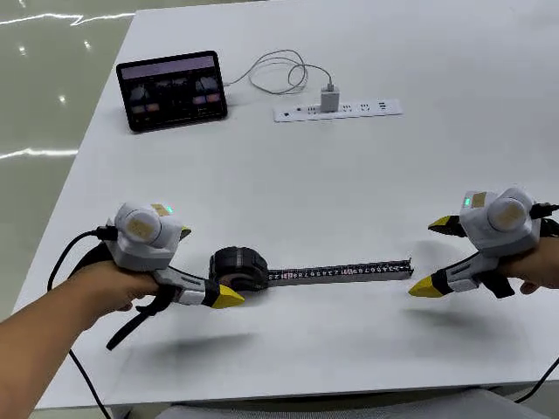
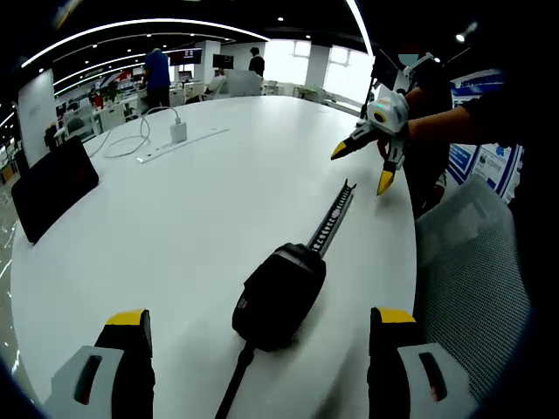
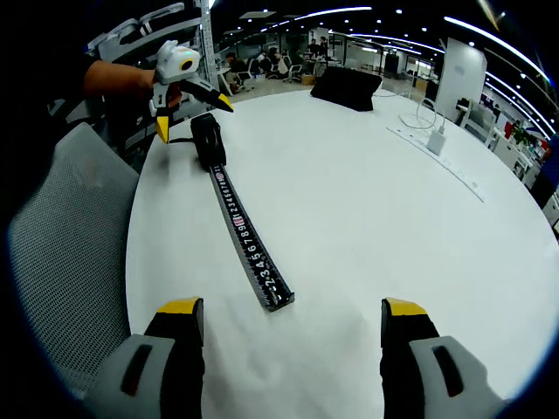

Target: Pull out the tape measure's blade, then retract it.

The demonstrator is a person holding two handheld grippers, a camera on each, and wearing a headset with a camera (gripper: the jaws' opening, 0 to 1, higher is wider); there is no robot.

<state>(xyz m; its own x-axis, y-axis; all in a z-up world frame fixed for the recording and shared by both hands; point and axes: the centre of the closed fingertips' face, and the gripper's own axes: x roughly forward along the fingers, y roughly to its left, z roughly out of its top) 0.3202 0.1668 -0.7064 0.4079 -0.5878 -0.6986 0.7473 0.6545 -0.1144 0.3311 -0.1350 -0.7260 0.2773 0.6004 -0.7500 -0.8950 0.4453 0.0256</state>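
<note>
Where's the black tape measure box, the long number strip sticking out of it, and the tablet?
tape measure case (image 1: 238, 267), head view, middle of its black body.
blade (image 1: 341, 271), head view, halfway along the numbered strip.
tablet (image 1: 172, 89), head view, centre of its screen.

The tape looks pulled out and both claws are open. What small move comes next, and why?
Probably close the left gripper on the case to steady it for retracting. The blade already lies extended on the table, its tip free just short of the open right gripper, and the case sits ungripped at the tips of the open left jaws.
</note>
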